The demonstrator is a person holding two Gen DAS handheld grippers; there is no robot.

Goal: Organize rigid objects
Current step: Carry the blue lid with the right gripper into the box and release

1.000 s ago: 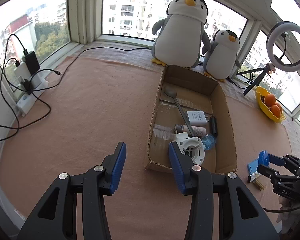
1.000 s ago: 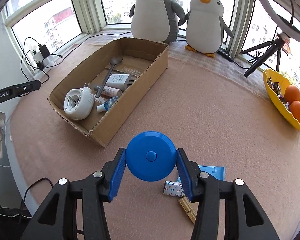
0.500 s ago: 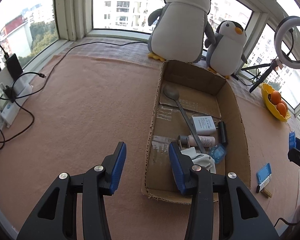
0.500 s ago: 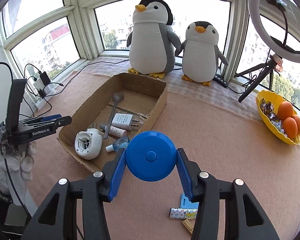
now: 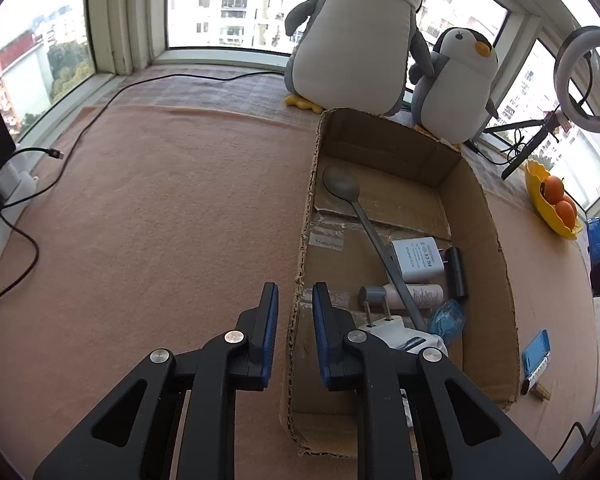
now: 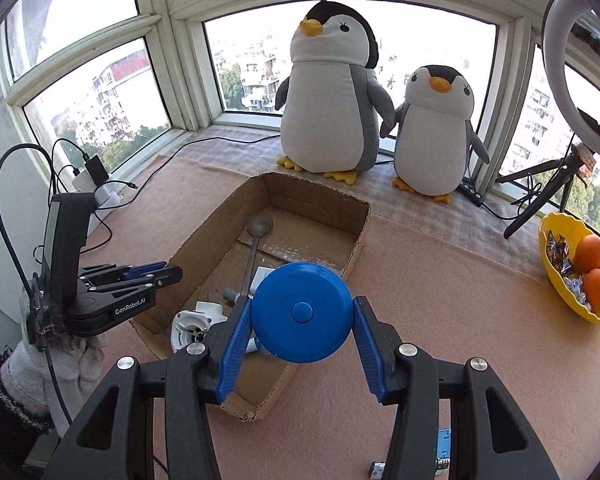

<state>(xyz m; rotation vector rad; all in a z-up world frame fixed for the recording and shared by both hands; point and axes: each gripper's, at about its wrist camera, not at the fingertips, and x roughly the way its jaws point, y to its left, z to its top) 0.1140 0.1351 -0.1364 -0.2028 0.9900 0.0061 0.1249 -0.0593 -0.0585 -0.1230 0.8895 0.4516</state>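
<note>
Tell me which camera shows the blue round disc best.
The right wrist view: the blue round disc fills the middle, face-on, gripped between the right gripper pads above the cardboard box. The left wrist view catches only its blue edge at the far right.

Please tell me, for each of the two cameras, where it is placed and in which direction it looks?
Left wrist: sits on the left gripper, looks down at the cardboard box wall between its closing fingers.
Right wrist: sits on the right gripper, which holds a blue round case above the box; a gloved hand shows.
Shared: box, spoon, penguins.
</note>
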